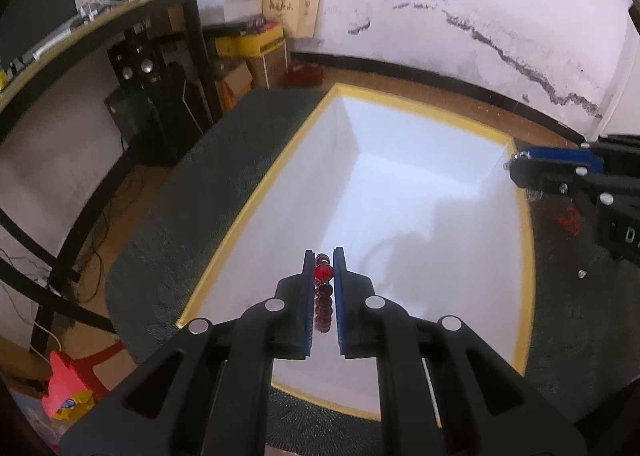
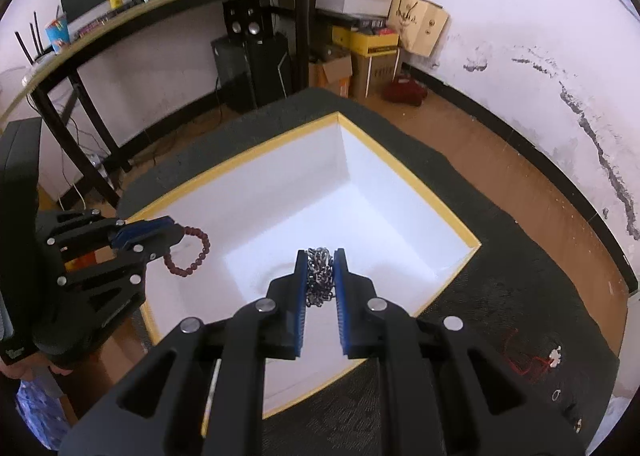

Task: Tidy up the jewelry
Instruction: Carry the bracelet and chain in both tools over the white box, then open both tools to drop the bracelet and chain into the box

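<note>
Left wrist view: the left gripper [image 1: 323, 276] clamps a red bead bracelet [image 1: 323, 296] between its pads, above the white box [image 1: 528, 256] interior.

Right wrist view: the right gripper [image 2: 320, 276] grips a bunched metal chain [image 2: 319, 278] over the same box. Risk: a snagged chain link may prevent clean release.
</note>
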A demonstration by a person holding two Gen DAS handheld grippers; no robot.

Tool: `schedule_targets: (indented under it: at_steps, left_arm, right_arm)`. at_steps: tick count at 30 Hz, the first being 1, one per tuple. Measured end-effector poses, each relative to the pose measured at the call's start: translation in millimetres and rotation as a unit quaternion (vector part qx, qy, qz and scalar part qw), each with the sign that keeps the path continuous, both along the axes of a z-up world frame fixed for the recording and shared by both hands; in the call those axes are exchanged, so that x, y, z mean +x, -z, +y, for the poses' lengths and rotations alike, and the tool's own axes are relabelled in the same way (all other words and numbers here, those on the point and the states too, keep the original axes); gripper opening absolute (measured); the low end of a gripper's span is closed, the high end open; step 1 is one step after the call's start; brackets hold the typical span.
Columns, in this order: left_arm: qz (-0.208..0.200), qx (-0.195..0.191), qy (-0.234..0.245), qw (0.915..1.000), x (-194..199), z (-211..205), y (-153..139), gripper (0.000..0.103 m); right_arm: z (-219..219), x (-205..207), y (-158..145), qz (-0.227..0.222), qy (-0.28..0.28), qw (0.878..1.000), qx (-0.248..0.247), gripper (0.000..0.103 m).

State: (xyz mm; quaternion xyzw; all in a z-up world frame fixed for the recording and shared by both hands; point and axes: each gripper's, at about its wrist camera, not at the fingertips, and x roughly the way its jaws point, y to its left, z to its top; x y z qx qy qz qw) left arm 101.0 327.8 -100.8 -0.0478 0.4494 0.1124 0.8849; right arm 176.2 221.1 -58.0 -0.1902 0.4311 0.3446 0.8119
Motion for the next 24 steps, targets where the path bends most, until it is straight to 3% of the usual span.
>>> schedule_targets:
  at_steps: [12,24]
  left_arm:
    - [0.024,-0.016,-0.003,0.9996,13.8,13.5,38.6,0.008]
    - [0.035,-0.019,-0.001,0.9992,19.5,12.5,53.4,0.008]
  right_arm:
    - [12.9,29.8,59.1,0.030,0.006,0.999,-0.030,0.013]
    - [12.4,40.8,82.4,0.043,0.016,0.998,-0.035,0.013]
